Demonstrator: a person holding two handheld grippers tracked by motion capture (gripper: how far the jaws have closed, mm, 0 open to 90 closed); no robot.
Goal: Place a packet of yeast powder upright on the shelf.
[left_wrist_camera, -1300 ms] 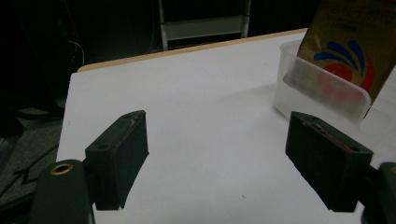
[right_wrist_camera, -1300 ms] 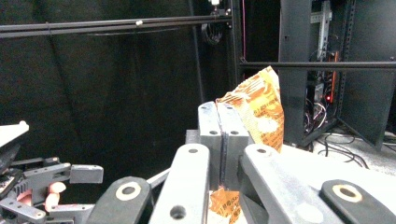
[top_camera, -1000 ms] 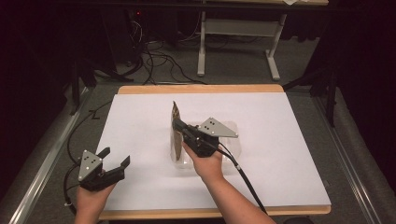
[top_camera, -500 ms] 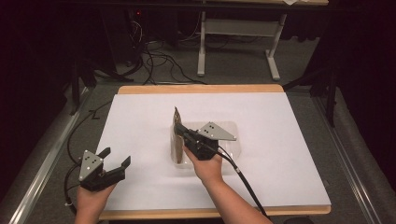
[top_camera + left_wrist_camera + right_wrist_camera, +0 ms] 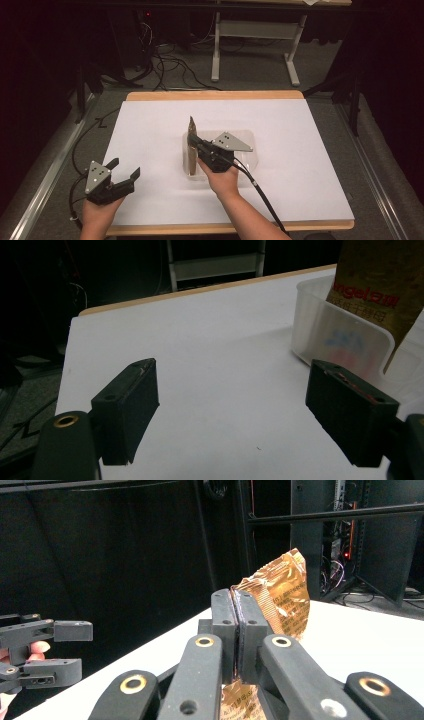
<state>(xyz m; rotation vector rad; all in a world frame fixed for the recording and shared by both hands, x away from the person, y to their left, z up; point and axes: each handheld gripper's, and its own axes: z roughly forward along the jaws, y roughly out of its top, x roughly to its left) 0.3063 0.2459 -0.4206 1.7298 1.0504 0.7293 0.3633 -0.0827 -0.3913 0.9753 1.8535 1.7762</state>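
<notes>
Right hand-held gripper [image 5: 192,142]: its jaws are pressed together on the edge of a gold foil packet [image 5: 191,147]; in the right gripper view the two black jaws meet with the crinkled foil between them, and the packet [image 5: 275,597] rises behind and above them.
Gold foil packet: it stands on its edge, nearly upright, at the left end of a clear plastic container [image 5: 250,162]. Its lower part is inside the container and its top corner points away from the person. In the left gripper view the packet [image 5: 380,285] shows printed letters and hangs above the container wall [image 5: 340,337].
Clear plastic container: it sits on the white worktop [image 5: 300,130], about in the middle, a little toward the person's side.
Left hand-held gripper [image 5: 125,170]: its jaws are spread wide and nothing is between them. It is near the front left corner of the worktop, well apart from the container. In the right gripper view it [image 5: 70,647] shows at the left edge, also spread.
Worktop: a white sheet with a wooden border; a black cable [image 5: 260,192] trails from the right hand-held gripper toward the front edge.
</notes>
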